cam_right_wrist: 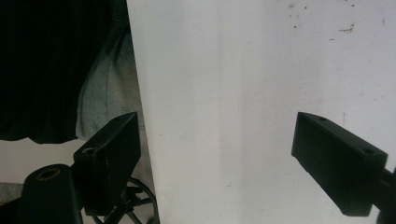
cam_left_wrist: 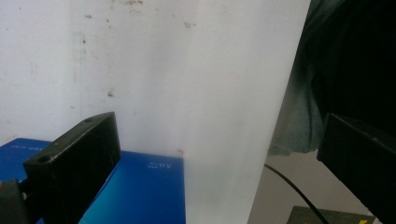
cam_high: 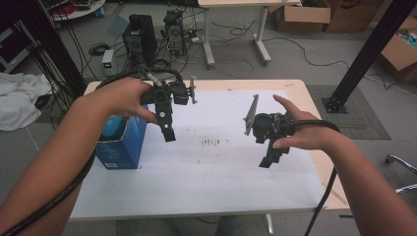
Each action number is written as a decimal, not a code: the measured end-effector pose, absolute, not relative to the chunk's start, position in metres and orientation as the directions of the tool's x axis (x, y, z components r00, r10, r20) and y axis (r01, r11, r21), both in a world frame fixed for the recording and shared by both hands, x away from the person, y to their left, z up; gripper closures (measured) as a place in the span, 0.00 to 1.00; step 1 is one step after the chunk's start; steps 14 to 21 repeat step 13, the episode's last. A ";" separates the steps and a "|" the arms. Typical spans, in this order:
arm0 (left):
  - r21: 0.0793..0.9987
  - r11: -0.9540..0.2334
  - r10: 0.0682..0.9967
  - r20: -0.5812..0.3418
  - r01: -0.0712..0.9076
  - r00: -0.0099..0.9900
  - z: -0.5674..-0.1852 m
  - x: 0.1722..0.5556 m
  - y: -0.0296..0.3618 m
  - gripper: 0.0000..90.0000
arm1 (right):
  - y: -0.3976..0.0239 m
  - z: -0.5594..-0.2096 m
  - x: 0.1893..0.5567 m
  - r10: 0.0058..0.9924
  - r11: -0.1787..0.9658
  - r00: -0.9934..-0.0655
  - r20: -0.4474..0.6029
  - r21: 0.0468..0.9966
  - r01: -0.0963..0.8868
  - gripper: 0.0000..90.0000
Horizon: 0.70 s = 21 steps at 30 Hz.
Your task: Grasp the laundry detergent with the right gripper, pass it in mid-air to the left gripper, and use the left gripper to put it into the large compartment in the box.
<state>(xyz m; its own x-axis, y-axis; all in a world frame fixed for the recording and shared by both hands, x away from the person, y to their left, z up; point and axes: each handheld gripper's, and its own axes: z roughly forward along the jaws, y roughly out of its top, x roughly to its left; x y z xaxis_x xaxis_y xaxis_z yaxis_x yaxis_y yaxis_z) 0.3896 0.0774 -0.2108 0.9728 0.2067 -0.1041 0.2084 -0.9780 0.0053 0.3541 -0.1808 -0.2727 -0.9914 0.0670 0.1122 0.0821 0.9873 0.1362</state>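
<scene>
While both tongs, left (cam_high: 168, 133) and right (cam_high: 268, 160), are held apart and empty, the blue box (cam_high: 120, 147) beside the left one is judged not yet grasped.

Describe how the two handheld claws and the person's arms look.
Both the left claw and right claw are black, with flat rectangular jaws that have small screw holes. Each carries a grey three-cornered plate and trails a black ribbed cable. The forearms are bare, no sleeves showing.
</scene>
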 end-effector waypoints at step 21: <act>0.002 -0.982 0.186 -0.113 0.187 0.976 -0.211 0.388 0.072 0.00 | -0.184 -0.270 0.360 0.071 0.985 -0.992 0.102 0.147 0.086 0.18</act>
